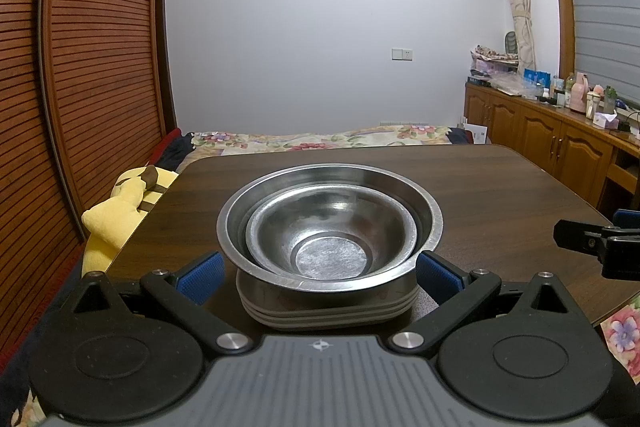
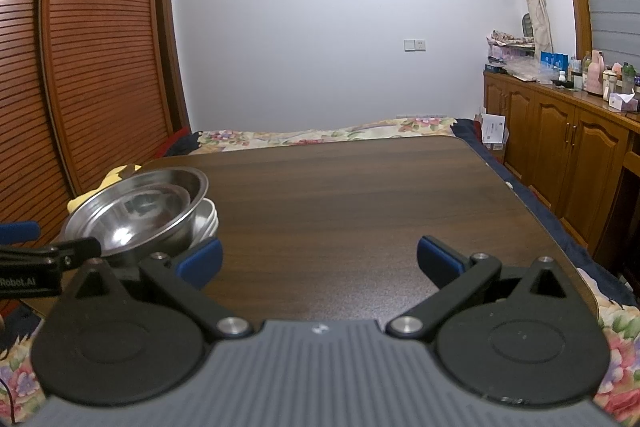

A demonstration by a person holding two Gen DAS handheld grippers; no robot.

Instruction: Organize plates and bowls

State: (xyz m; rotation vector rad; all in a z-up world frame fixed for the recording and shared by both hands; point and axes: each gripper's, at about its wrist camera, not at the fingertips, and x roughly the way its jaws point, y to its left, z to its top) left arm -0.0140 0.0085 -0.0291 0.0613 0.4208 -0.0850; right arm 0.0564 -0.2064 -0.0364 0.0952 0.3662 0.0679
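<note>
Item one, the bench (image 1: 500, 187): a dark wood-grain top with rounded corners, filling the lower half of both views; a bed with a floral cover (image 1: 320, 139) is seen beyond its far edge at 12 o'clock. Item two, a slatted wooden wardrobe (image 1: 92, 67), is placed at 9 o'clock, and a run of wooden cabinets (image 1: 560, 143) with bottles on top at 3 o'clock. Item three, a yellow plush toy (image 1: 120, 211), is lodged off the bench edge at 9 o'clock in the left wrist view. Item four, the stack of grey plates (image 1: 328, 311), is set on the near part of the bench. Item five, the large steel bowl (image 1: 430, 223), is seated on the plates. Item six, the small steel bowl (image 1: 332, 235), is nested inside the large one. Item seven, the left claw (image 1: 320, 273), is spread wide and released, its blue pads flanking the stack without touching it. Item eight, the right claw (image 2: 320, 259), is likewise spread and released over bare bench, the stack being seen at its 10 o'clock.
</note>
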